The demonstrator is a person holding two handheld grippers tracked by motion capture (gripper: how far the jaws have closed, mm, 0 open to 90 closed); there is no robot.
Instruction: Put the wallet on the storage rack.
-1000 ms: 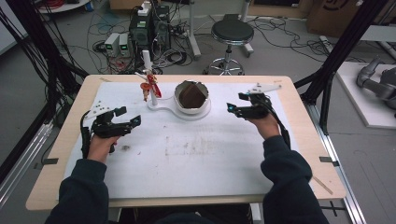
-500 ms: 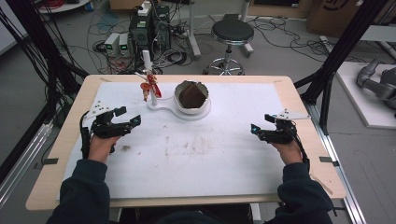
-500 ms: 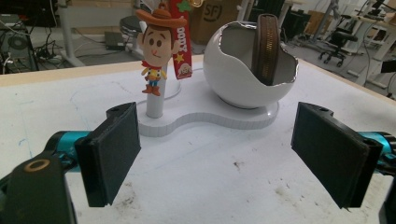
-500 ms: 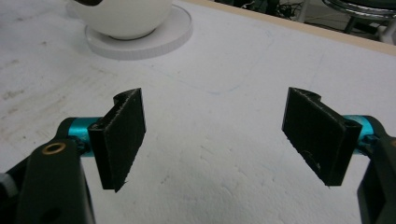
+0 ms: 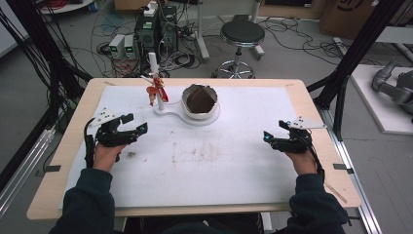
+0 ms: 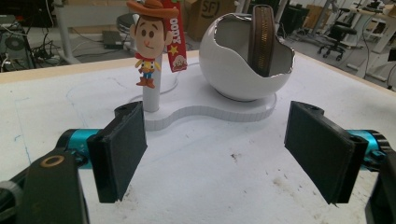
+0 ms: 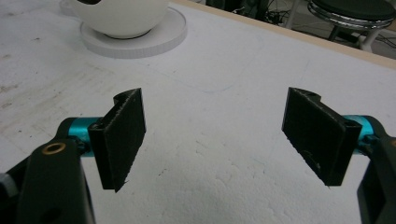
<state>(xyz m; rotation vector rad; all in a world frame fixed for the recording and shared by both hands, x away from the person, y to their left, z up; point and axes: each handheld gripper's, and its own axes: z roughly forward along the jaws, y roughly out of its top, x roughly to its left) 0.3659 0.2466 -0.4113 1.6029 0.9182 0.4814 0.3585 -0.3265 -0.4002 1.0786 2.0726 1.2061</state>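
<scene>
- Left gripper [image 5: 131, 127], frame left: jaws spread apart, nothing held.
- Right gripper [image 5: 272, 137], frame right: jaws spread apart, nothing held.
- White egg-shaped bowl [image 5: 199, 101] seen upper centre, well apart from both.

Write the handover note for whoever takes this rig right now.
Left gripper: open, empty, low over the table's left side, aimed at the stand.
Right gripper: open, empty, at the table's right side, apart from everything.
White stand sits at the far middle of the table. Its egg-shaped bowl holds a brown strap with a gold zipper. The cowboy charm hangs on the stand's post.
Done: strap in bowl, charm on post, by how they lie.
Left: nothing is held; confirm the next step before moving.
</scene>
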